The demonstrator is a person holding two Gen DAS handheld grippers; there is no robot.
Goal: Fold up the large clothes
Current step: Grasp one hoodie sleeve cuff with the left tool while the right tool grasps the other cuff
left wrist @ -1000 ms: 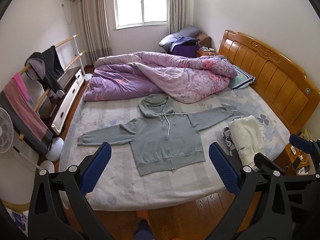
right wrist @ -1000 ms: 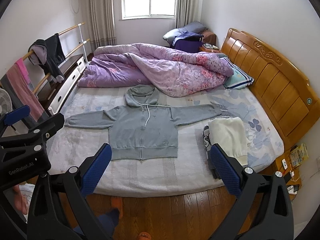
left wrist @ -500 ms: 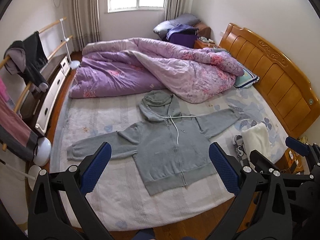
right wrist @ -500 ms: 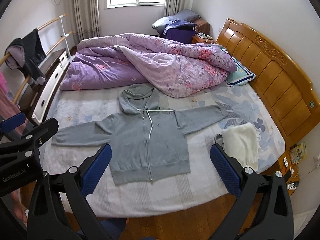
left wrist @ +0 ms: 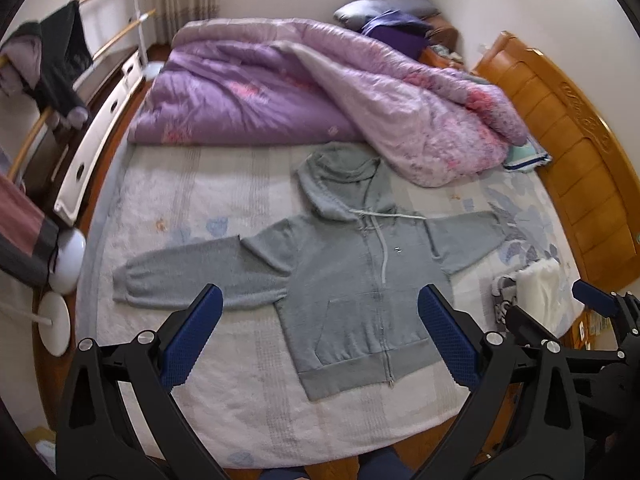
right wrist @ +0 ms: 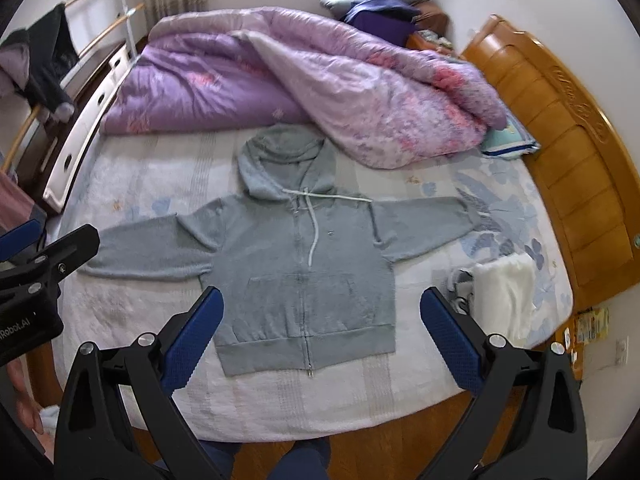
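Note:
A grey zip hoodie (left wrist: 352, 276) lies flat and face up on the bed, sleeves spread out to both sides, hood toward the quilt; it also shows in the right wrist view (right wrist: 296, 272). My left gripper (left wrist: 320, 320) is open and empty, held above the hoodie's hem and left sleeve. My right gripper (right wrist: 320, 320) is open and empty, above the hoodie's lower half. The left gripper's body shows at the left edge of the right wrist view (right wrist: 36, 272).
A bunched purple quilt (left wrist: 320, 92) fills the far half of the bed. A folded white garment (right wrist: 504, 296) lies at the bed's right edge. A wooden headboard (right wrist: 568, 152) stands on the right. A clothes rack (left wrist: 44, 68) and white drawers (left wrist: 96, 136) stand on the left.
Both grippers have moved forward and down toward the bed, so the hoodie appears larger and nearer. Both stay open. The hoodie has not moved.

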